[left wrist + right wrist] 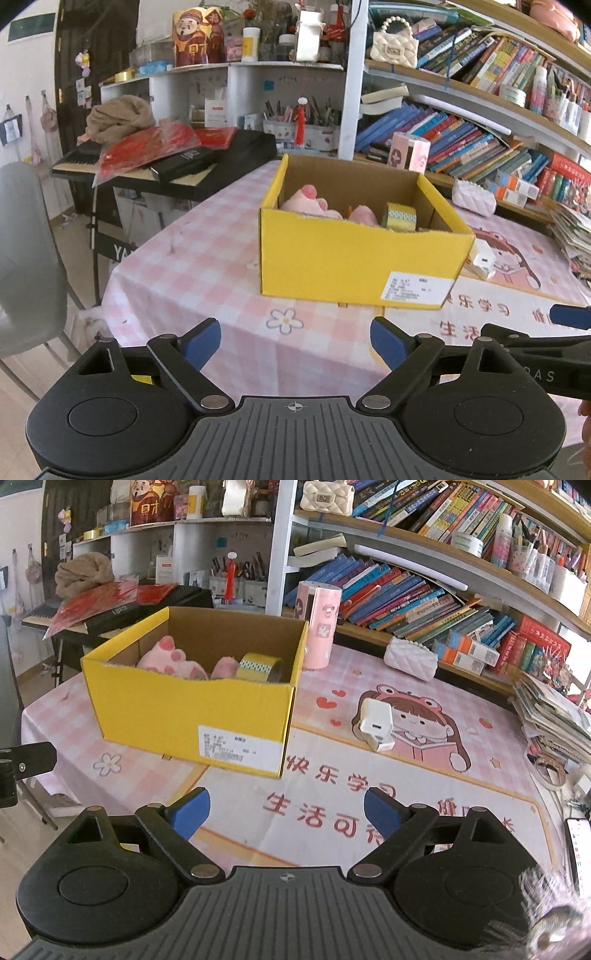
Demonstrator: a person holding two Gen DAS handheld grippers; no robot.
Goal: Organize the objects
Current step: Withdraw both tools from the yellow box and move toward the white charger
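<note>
Inside yellow box (pixel 192 712), tape roll (pixel 260 667) on edge

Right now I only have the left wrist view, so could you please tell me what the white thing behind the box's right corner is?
Observer: It is a white charger, lying flat and clear of the box.
Operator: Thank you. Is the right gripper free to take it?
Observer: Yes, the right gripper is open with nothing between its fingers.
Operator: Is anything else further right?
Observer: What looks like a phone lies at the far right, beyond your frame.
</note>
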